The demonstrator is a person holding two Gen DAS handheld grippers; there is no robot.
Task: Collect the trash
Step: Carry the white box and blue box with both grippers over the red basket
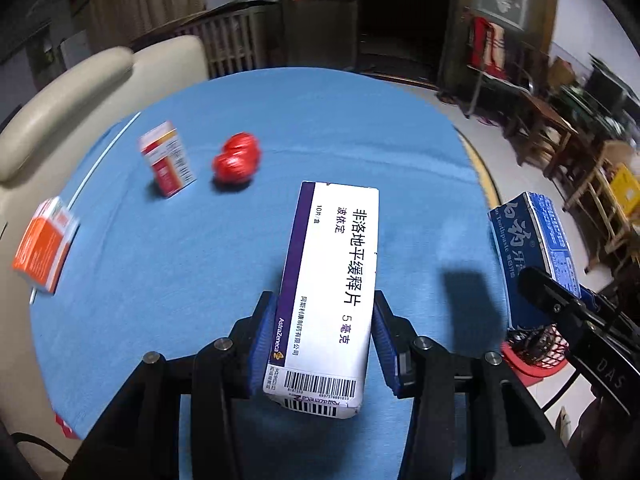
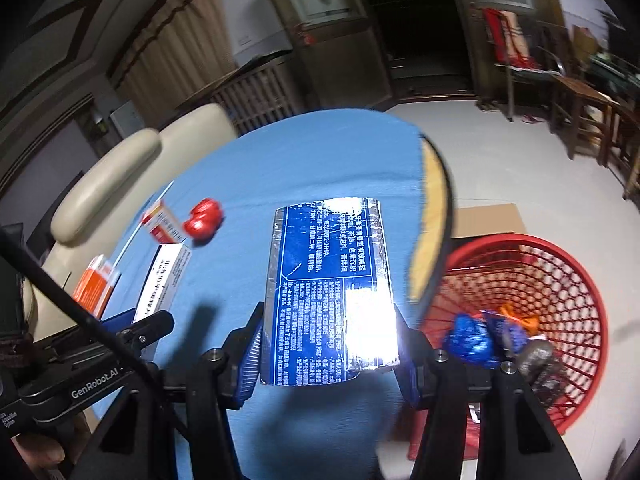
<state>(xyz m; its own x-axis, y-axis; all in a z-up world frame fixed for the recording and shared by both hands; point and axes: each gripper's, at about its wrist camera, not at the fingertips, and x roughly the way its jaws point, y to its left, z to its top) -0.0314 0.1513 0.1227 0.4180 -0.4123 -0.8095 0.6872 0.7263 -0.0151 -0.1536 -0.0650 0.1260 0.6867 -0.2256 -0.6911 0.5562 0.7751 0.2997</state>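
Observation:
My left gripper (image 1: 324, 304) is shut on a white and purple medicine box (image 1: 332, 272), held lengthwise above the blue tablecloth (image 1: 200, 260). My right gripper (image 2: 328, 316) is shut on a blue and silver toothpaste box (image 2: 328, 280) near the table's right edge. A red mesh basket (image 2: 560, 280) stands on the floor to the right and holds blue and orange trash. On the cloth lie a red crumpled wrapper (image 1: 237, 158), a small red and white box (image 1: 168, 160) and an orange box (image 1: 44, 244).
A cream sofa (image 1: 60, 92) runs along the table's far left side. A thin white stick (image 1: 104, 152) lies near the cloth's left edge. Flat cardboard (image 2: 488, 218) lies on the floor behind the basket. Wooden tables and chairs (image 1: 560, 132) stand at the far right.

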